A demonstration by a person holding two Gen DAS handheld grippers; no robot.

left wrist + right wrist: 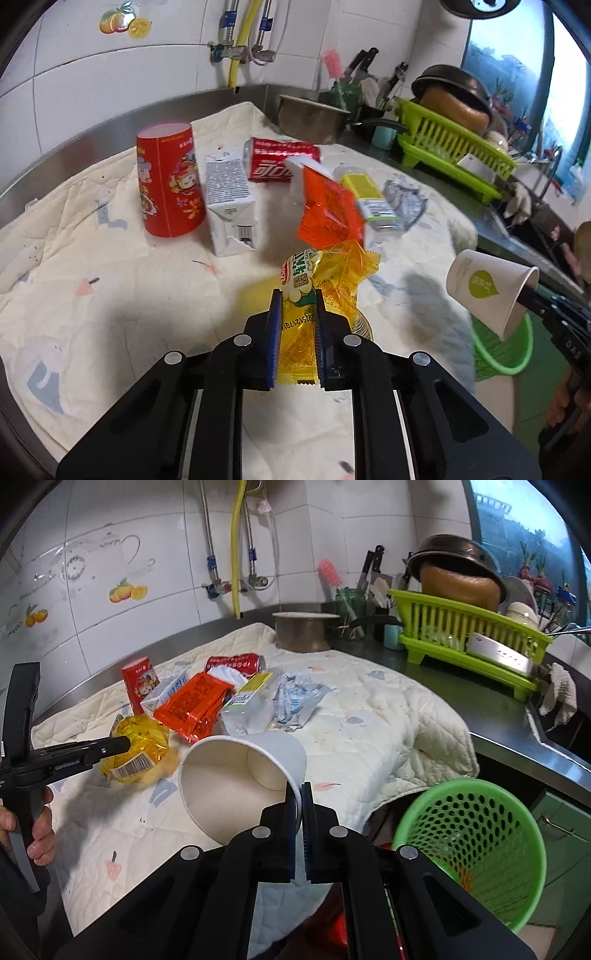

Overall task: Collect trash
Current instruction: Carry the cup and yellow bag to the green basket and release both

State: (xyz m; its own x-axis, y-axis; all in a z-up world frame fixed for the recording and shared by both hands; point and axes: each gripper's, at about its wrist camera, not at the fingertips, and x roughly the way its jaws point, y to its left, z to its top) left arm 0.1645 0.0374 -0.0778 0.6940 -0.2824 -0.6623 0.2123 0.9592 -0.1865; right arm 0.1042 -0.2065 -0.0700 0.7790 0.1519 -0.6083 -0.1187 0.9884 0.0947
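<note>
Your left gripper point(297, 295) had its pads clamped tight on a yellow snack wrapper point(314, 291), which it held just above the quilted cloth point(110, 295) covering the desk. Your right gripper point(299, 794) was pinched shut on the rim of a white paper cup point(236, 775), tipped on its side with the mouth toward the camera, lifted clear of the cloth. A green mesh basket point(476, 849) sat lower, off the desk's edge to the right of that cup. More trash lay on the cloth behind: an orange packet point(328, 210), a red cola can point(280, 162), a white carton point(229, 199), an upright red cup point(170, 181), a small bottle with a yellow-green label point(365, 195) and a crumpled silver wrapper point(402, 195).
</note>
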